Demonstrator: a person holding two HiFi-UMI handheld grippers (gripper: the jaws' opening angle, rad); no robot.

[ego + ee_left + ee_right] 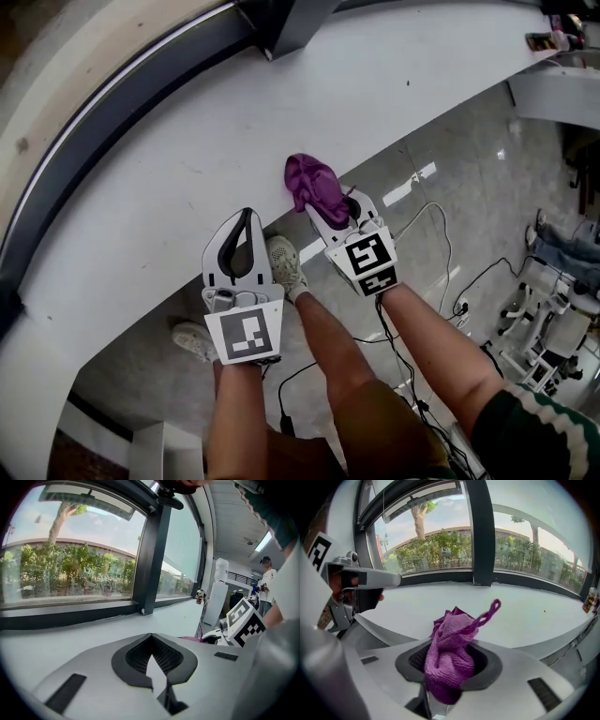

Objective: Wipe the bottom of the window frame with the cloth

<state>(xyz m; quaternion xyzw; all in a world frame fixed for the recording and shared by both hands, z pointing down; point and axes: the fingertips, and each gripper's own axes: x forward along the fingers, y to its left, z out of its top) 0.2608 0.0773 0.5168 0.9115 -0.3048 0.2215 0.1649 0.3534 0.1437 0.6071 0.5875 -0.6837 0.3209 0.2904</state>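
Cloth (449, 660), purple, bunched: clamped in my right claw (323, 208); sill (187, 169) ahead; my left claw (246, 220) closed, empty.

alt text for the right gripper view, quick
A bunched purple cloth is clamped in the right claw, in front of a white sill. Behind runs the dark window frame with trees outside; the left claw shows at the left edge.
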